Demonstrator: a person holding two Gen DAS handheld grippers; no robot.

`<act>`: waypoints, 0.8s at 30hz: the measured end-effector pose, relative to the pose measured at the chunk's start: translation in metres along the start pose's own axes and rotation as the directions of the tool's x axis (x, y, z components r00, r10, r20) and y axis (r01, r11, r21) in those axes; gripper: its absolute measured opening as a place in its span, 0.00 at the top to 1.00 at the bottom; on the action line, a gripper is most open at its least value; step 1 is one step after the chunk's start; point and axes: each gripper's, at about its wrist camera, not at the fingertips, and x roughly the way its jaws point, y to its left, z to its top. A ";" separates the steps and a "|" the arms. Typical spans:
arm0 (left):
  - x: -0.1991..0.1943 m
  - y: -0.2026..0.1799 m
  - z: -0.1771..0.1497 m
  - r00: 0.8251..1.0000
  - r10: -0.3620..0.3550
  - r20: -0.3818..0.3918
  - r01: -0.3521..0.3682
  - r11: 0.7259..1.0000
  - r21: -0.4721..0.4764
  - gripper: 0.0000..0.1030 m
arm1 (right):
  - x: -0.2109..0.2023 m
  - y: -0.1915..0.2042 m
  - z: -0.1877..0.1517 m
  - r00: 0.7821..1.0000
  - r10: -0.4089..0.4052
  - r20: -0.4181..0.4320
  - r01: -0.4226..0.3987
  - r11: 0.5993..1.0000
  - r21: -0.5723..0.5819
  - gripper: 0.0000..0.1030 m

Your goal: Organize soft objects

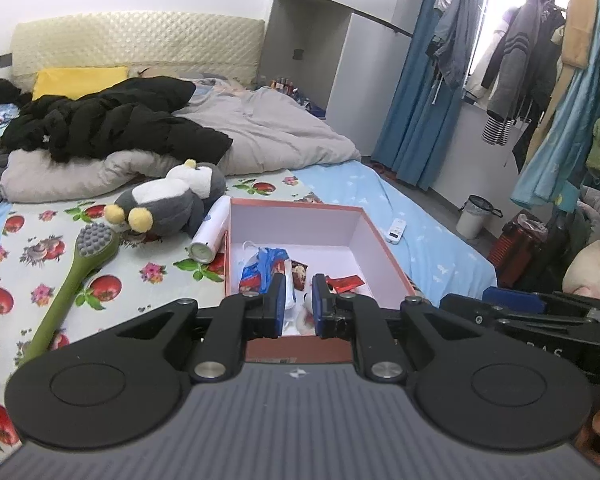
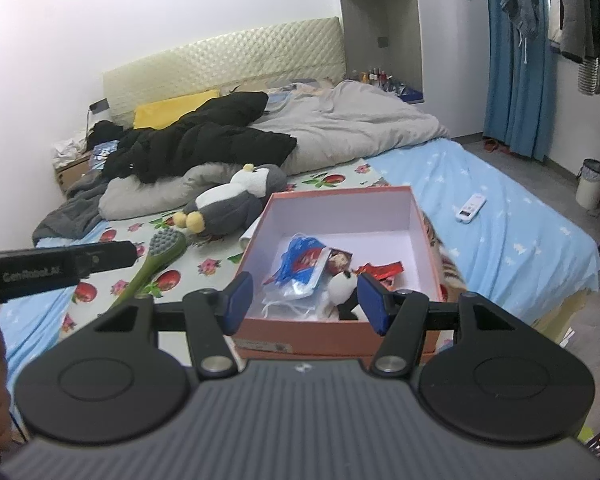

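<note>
A grey and white plush penguin [image 1: 172,204] [image 2: 232,204] lies on the flowered sheet, left of an orange box [image 1: 296,220] [image 2: 340,208] with a white inside. The box holds a blue and red packet [image 2: 304,260], red packets [image 2: 384,270] and a small white plush toy [image 2: 342,286]. My left gripper [image 1: 299,304] hovers over the box's near edge, its jaws a narrow gap apart with nothing gripped. My right gripper [image 2: 306,304] hangs over the same near edge, open wide and holding nothing.
A green brush with a grey head [image 1: 80,264] and a white bottle [image 1: 210,236] lie left of the box. A white remote [image 2: 471,208] rests on the blue sheet to the right. A black jacket [image 1: 112,120] and grey duvet [image 1: 268,128] fill the bed's far half. A bin [image 1: 474,216] stands on the floor.
</note>
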 end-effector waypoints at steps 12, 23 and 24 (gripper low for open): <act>-0.007 -0.012 -0.017 1.000 0.002 -0.006 -0.002 1.000 0.004 0.84 | 0.000 -0.002 -0.019 1.000 -0.003 -0.030 0.003 1.000 0.020 0.41; 0.003 -0.013 -0.029 0.999 0.010 -0.045 -0.010 1.000 0.007 0.84 | 0.002 -0.007 -0.022 0.999 -0.027 -0.037 0.028 0.999 0.017 0.41; 0.003 -0.013 -0.029 0.999 0.009 -0.044 -0.009 1.000 0.008 0.84 | 0.002 -0.008 -0.023 0.999 -0.025 -0.040 0.026 1.000 0.017 0.41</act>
